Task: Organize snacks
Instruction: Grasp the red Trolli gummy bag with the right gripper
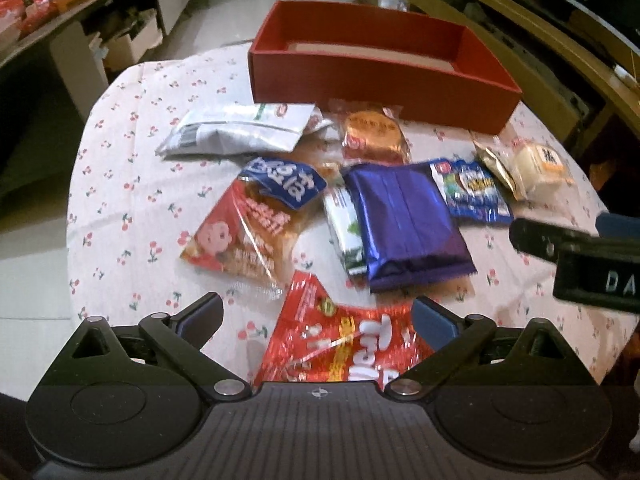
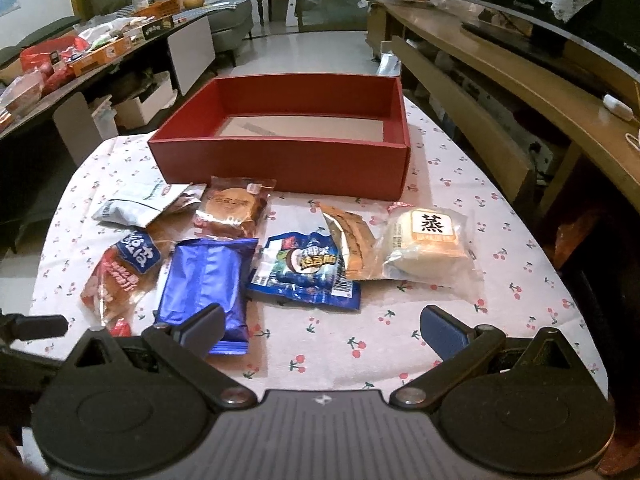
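A red box (image 1: 372, 76) (image 2: 280, 158) stands empty at the far side of the cherry-print table. Several snack packs lie in front of it: a white pouch (image 1: 240, 130) (image 2: 136, 206), a round cake pack (image 1: 374, 134) (image 2: 232, 210), a purple-blue pack (image 1: 404, 220) (image 2: 204, 276), a blue candy bag (image 1: 472, 192) (image 2: 304, 270), a steamed cake pack (image 1: 540, 168) (image 2: 428, 246), a red bread pack (image 1: 240, 232) (image 2: 120, 276). My left gripper (image 1: 318, 320) is open above a red bag (image 1: 340, 344). My right gripper (image 2: 322, 328) is open and empty over the table's near edge.
The right gripper's body (image 1: 580, 256) shows at the right in the left wrist view. A wooden shelf unit (image 2: 500, 92) runs along the right. A cluttered counter (image 2: 80, 56) stands at the left. A green-white pack (image 1: 344, 232) lies under the purple one.
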{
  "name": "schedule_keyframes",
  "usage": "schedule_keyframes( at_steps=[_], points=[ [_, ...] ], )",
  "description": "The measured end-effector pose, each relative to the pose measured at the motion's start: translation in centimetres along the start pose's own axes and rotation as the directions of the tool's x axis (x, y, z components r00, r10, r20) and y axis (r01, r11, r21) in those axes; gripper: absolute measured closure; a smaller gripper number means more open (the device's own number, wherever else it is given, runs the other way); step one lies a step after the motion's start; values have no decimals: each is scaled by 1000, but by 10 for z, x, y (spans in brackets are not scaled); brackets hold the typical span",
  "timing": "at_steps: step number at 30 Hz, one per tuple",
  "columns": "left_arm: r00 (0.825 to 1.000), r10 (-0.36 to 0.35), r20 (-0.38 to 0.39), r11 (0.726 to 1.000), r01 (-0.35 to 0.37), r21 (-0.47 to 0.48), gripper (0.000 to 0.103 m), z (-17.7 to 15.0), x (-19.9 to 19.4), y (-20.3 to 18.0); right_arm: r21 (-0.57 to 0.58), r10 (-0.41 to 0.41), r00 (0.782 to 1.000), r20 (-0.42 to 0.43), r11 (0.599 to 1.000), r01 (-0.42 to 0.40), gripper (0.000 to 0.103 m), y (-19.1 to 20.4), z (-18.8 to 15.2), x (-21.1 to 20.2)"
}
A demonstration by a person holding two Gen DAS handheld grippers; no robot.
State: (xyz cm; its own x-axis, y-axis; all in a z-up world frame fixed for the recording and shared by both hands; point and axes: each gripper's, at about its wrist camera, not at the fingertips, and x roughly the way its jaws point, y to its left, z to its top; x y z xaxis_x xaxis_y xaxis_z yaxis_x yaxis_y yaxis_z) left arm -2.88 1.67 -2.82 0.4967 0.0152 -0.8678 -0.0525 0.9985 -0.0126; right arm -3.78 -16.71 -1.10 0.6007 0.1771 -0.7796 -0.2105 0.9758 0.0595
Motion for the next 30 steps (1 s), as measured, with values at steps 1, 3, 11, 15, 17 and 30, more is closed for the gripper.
schedule_keyframes(
  at_steps=[1, 3, 11, 15, 17, 30],
  points=[
    [1000, -4, -2, 1000, 4, -1, 1, -2, -1, 1, 1, 5, 1000, 3, 1000, -5, 0, 0, 1, -1],
    [1000, -13, -7, 1000, 13, -3, 1, -5, -4, 1, 8, 15, 1000, 9, 1000, -15, 0, 0, 1, -3],
    [999, -52, 3, 980, 50, 195, 1, -5, -14, -12, 23, 34, 999, 5, 999, -34, 0, -4, 1, -6],
    [992, -119, -34, 909, 123, 398, 1, -1, -17, -26, 34, 38, 999, -10, 999, -37, 0, -5, 1, -4],
    [989, -137, -64, 846, 150, 511, 1, 0, -17, -32, 40, 43, 999, -21, 998, -42, 0, -5, 0, -2],
    [960, -149, -238, 421, 279, 863, 1, -1, 16, -45, 72, 80, 990, -116, 995, -72, 0, -2, 4, 19]
  ],
)
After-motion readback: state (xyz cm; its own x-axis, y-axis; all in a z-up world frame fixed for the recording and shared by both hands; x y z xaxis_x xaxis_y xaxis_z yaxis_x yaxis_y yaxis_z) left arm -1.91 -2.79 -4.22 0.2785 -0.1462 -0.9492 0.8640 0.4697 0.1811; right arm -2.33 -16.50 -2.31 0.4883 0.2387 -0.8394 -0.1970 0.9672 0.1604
